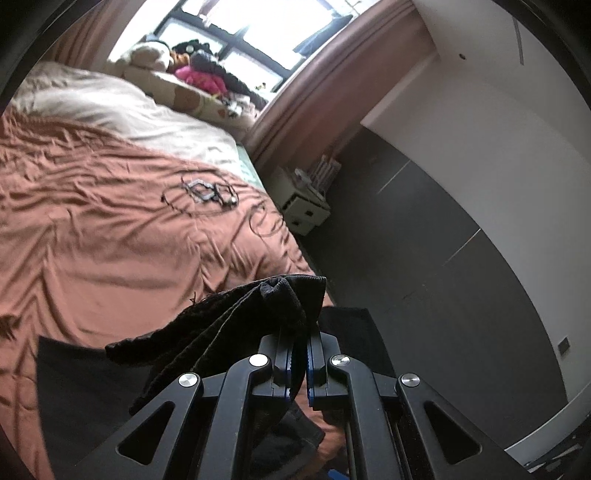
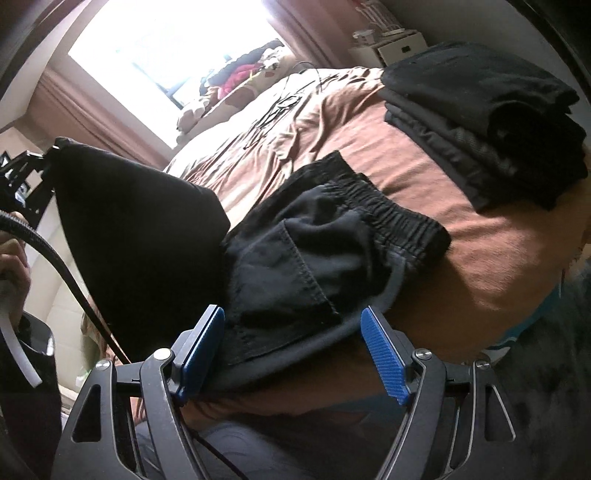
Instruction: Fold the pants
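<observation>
Left wrist view: left gripper (image 1: 299,354) pinches a bunched edge of the black pants (image 2: 325,251) above the orange bedspread (image 1: 110,221), while right gripper (image 2: 293,350) is spread over their pocket.

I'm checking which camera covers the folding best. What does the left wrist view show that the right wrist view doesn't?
Only the left wrist view shows the left gripper shut on bunched black fabric of the pants, and the dark wall panels. Only the right wrist view shows the right gripper open over the elastic waistband, and the stack of folded dark clothes. Both show the orange bedspread, the window and the white nightstand.
</observation>
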The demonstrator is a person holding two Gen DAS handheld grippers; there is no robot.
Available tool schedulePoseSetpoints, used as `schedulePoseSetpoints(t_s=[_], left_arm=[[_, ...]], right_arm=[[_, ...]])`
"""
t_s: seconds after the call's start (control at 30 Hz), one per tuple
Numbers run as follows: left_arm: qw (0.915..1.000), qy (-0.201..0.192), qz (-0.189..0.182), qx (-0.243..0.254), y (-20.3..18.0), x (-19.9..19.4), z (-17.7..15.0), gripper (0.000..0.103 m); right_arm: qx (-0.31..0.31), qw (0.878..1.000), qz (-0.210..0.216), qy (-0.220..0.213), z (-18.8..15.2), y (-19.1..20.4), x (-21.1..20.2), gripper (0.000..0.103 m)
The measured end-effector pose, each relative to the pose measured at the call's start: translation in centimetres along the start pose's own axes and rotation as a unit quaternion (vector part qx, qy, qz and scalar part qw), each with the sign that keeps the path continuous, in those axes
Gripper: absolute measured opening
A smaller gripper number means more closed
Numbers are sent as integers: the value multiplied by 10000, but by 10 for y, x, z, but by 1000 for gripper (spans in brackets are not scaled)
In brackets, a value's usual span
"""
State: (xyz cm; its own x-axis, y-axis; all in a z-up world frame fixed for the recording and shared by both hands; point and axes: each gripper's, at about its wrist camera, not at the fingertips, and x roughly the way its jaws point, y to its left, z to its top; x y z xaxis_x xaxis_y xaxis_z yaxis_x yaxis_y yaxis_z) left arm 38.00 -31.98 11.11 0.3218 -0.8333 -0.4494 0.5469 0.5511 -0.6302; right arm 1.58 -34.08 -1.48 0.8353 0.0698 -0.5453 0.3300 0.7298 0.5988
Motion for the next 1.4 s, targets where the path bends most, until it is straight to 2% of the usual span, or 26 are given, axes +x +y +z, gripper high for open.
schedulePoseSetpoints(t_s=[0.23,0.3,0.47,0.57,0.6,0.63,0.73,1.0,1.2,1.4], left_arm=[[9976,559,-239,-333,11,50,-46,5],[9964,738,-169,-389,13,59,-60,5],[9893,1373,-172,-459,17,85,-99,14],[9852,1637,-279,-427,16,92,-120,43],[9842,1704,-281,-400,15,92,-127,61],[9829,1788,-270,-358,15,92,-134,71],[9802,1949,-229,-271,18,85,-149,72],[9858,1606,436,-233,64,32,-142,74],[9873,1249,972,-104,105,-9,-142,75],[9865,861,1365,-273,153,-42,-156,75]], right_arm=[[96,9998,-155,29,-9,-13,-10,75],[164,9997,-186,40,-11,-18,-12,75],[183,9997,-183,-10,-12,-21,-21,75],[138,9998,-166,-35,-12,-22,-24,75],[131,9998,-158,-42,-13,-23,-26,75],[126,9998,-140,-44,-13,-25,-26,75],[92,9999,-16,-101,-14,-27,-28,75],[-241,9996,-10,-145,-15,-21,-31,75],[-831,9964,-181,-44,-16,2,-22,75],[-1543,9874,-326,138,-13,33,-2,75]])
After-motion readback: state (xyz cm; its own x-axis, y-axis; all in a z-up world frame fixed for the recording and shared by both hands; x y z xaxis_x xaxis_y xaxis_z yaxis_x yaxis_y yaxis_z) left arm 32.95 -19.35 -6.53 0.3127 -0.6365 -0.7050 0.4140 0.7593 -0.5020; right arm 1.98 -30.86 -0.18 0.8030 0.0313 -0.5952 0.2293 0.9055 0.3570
